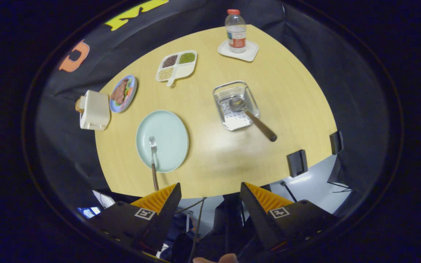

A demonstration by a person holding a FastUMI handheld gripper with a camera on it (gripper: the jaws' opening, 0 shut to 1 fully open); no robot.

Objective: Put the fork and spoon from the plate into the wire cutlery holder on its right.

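Note:
A pale green plate [168, 131] lies on the wooden table, beyond my left finger. A fork [153, 157] rests on it, tines up on the plate and its handle hanging over the near rim. To the plate's right stands the wire cutlery holder [235, 105]. The spoon [249, 116] lies in it, bowl inside and the dark handle sticking out over the near right corner. My gripper [210, 190] hangs high above the table's near edge, open, with nothing between its fingers.
A white toaster [94, 110] stands at the table's left edge beside a small blue plate of food [123, 93]. Farther back are a divided snack tray [177, 65] and a bottle [236, 31] on a white coaster. Two dark clamps [297, 163] grip the table's right near edge.

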